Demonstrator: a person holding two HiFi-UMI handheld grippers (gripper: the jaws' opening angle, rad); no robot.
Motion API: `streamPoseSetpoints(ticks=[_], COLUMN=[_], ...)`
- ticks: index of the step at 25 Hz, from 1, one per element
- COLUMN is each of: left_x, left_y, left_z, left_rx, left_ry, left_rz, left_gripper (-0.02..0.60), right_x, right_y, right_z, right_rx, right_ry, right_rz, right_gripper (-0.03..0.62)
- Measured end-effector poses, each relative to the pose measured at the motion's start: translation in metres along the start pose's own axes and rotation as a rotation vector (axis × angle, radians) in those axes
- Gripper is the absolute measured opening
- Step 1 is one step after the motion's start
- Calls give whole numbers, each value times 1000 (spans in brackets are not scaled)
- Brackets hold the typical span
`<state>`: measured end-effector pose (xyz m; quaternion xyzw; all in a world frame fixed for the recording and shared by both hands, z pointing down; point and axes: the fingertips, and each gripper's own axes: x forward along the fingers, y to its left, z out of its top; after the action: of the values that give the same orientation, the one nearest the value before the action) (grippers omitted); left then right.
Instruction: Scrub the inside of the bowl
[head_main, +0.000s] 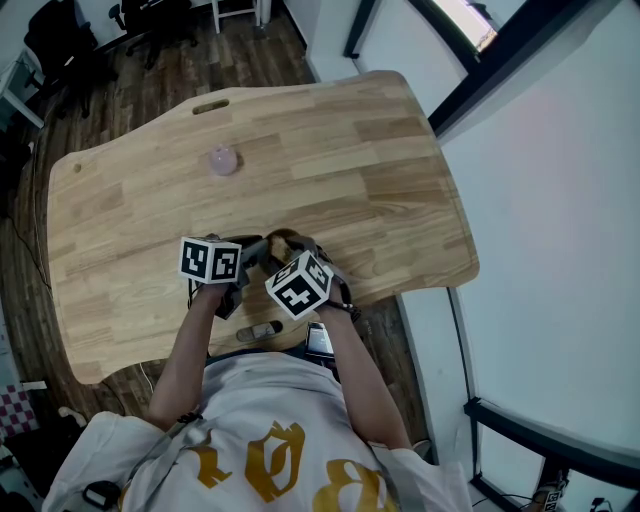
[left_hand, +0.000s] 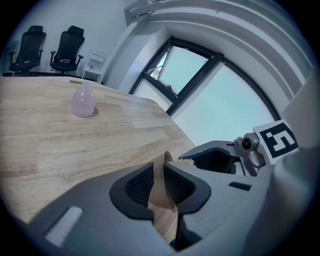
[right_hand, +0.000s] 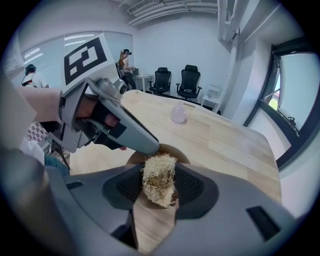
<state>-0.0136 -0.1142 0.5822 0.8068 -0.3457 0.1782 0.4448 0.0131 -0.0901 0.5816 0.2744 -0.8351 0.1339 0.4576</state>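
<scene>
A small brown bowl (head_main: 283, 241) is held tilted just above the wooden table (head_main: 330, 150), close to its near edge. In the left gripper view my left gripper (left_hand: 161, 183) is shut on the bowl's rim (left_hand: 164, 186), the thin wall pinched between the pads. My right gripper (right_hand: 159, 181) is shut on a pale, fibrous scrub pad (right_hand: 159, 179), which is pressed into the bowl (right_hand: 134, 158). The left gripper (right_hand: 116, 122) reaches in from the left and meets the bowl's rim. From the head, the two marker cubes hide most of the bowl.
A small pink vase (head_main: 222, 160) stands mid-table, well beyond the grippers (left_hand: 83, 102) (right_hand: 178, 114). Black office chairs (right_hand: 180, 80) stand past the far end of the table. A wall with a window (left_hand: 200, 85) runs along the table's right edge.
</scene>
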Motion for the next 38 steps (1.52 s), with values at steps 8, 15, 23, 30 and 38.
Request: streamPoseSetpoints(ticks=[8,15,23,30,38], left_x=[-3,-1,0,-1,-1], left_y=[7,8,9,12,8], left_z=[2,0,1,2,2], left_rx=[-13,28,35,41,42], left_ry=[-22,-9,-6,-7,-6], left_rz=[20,56,74,98,95], left_gripper=[58,53,50,48,48], right_x=[2,3,2,4,4], right_y=[17,23,24,18,-2], right_z=[0,-8,-16,-23,-26], right_rx=[-67,-84,-32,32,88], right_ry=[0,38,106,172,179], right_rz=[63,112,142,122,35], right_gripper=[172,172,172,170,170])
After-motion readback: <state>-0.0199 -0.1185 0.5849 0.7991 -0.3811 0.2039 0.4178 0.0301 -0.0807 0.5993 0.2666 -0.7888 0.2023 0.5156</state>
